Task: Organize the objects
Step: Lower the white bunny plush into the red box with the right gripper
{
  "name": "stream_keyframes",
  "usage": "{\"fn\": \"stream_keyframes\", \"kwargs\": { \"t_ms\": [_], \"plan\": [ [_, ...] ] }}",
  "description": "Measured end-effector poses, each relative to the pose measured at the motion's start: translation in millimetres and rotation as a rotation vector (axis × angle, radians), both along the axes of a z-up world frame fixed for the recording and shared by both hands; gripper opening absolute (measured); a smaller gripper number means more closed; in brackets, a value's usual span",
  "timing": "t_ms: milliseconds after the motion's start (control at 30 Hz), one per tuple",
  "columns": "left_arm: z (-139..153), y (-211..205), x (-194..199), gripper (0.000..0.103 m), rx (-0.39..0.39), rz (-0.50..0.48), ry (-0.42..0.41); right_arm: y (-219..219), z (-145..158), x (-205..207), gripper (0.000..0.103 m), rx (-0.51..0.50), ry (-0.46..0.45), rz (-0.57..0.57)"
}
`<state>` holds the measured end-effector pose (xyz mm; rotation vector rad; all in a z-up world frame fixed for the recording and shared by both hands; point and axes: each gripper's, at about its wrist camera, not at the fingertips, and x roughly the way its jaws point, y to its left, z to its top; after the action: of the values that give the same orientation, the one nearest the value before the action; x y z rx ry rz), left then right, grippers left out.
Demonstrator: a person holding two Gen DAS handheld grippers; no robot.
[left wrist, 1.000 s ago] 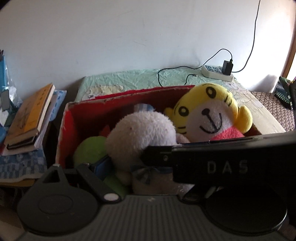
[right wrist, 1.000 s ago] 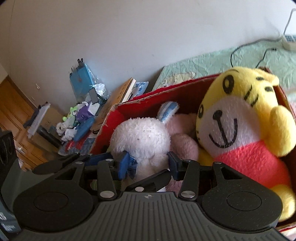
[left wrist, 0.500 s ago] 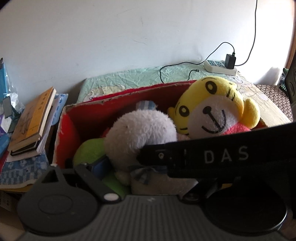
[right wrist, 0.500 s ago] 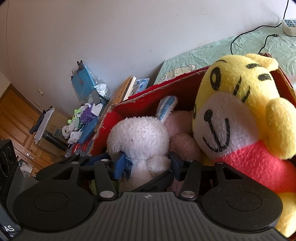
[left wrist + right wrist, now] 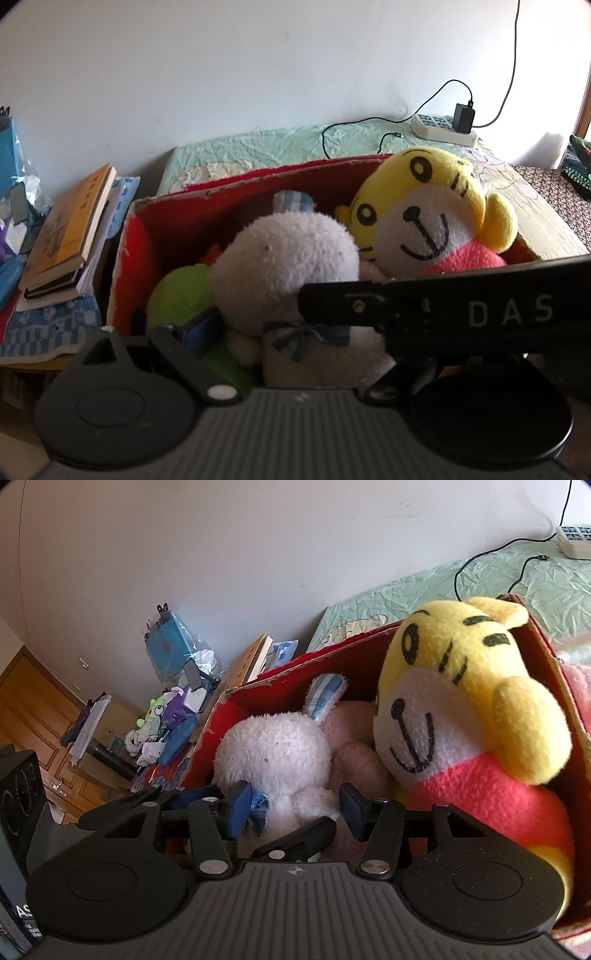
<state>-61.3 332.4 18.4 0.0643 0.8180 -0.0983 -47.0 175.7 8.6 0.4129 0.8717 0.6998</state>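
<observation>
A red cardboard box (image 5: 133, 236) (image 5: 258, 686) holds several plush toys. A white bunny (image 5: 284, 258) (image 5: 277, 753) with a blue checked bow sits in the middle. A yellow tiger plush (image 5: 432, 214) (image 5: 461, 701) in a pink shirt leans at the right, and a green plush (image 5: 177, 295) lies at the left. My right gripper (image 5: 291, 808) is open, its blue pads either side of the bunny's body. My left gripper (image 5: 295, 332) is at the box's front; its blue left pad (image 5: 201, 326) touches the green plush, and the right gripper's body (image 5: 461, 314) hides its right finger.
A stack of books (image 5: 70, 236) lies left of the box on a checked cloth. A power strip with charger and cables (image 5: 443, 127) sits on the green-covered surface behind. Cluttered bags and small toys (image 5: 173, 709) stand at the far left by a wooden door.
Both grippers have drifted slightly; the box and toys sit a little lower in the left view. The right gripper stays open around the bunny.
</observation>
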Motion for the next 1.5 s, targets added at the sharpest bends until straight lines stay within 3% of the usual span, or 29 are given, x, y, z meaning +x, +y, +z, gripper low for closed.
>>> {"fn": "stream_keyframes", "kwargs": {
  "t_ms": [933, 1500],
  "plan": [
    [1, -10, -2, 0.087, 0.043, 0.056, 0.057, 4, 2, -15, 0.057, -0.029, -0.019, -0.004],
    [17, -14, -27, 0.087, 0.074, 0.108, 0.045, 3, 16, -38, 0.057, -0.037, -0.064, -0.026]
  ]
}}
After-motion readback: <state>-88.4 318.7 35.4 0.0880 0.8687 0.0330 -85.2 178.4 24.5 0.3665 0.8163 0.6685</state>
